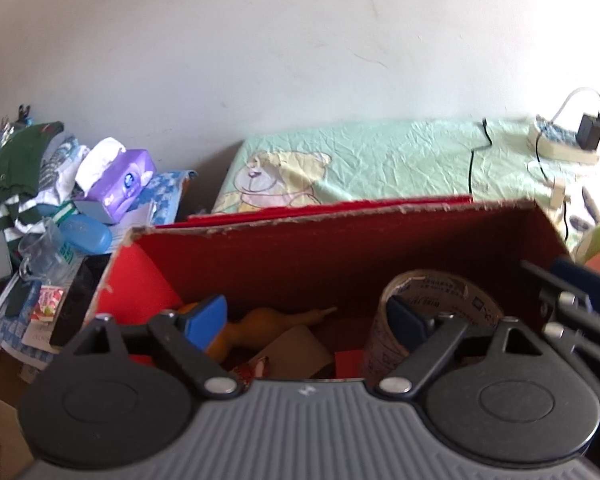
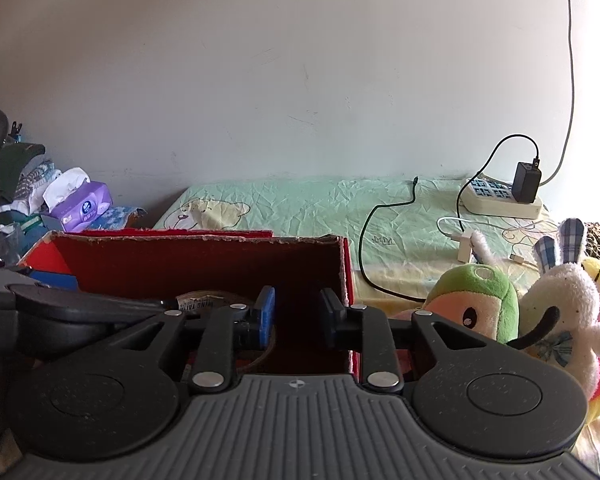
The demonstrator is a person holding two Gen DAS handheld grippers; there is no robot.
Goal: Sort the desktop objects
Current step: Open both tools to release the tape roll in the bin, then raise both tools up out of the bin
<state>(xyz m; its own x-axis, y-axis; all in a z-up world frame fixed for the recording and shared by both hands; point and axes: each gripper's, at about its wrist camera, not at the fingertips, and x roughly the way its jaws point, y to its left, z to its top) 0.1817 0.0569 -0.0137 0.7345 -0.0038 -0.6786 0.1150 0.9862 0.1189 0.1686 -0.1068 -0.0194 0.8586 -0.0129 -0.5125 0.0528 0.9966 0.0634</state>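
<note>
A red cardboard box (image 1: 340, 256) stands open on the bed. Inside it lie an orange gourd-shaped toy (image 1: 268, 324) and bits of card. A brown roll of tape (image 1: 440, 304) stands upright at the box's right side. My left gripper (image 1: 305, 320) hangs open over the box, its fingers wide apart, and the right pad sits in the roll's hole; whether it touches the roll I cannot tell. In the right wrist view my right gripper (image 2: 299, 314) is open with nothing between its pads, over the right end of the box (image 2: 204, 264), with the tape roll (image 2: 204, 302) to its left.
Plush toys, a green one (image 2: 480, 304) and a white rabbit (image 2: 560, 312), lie right of the box. A power strip (image 2: 500, 200) with charger and cables sits at the back right. On the left are piled clothes (image 1: 16, 172), a purple tissue pack (image 1: 120, 180) and a glass mug (image 1: 44, 256).
</note>
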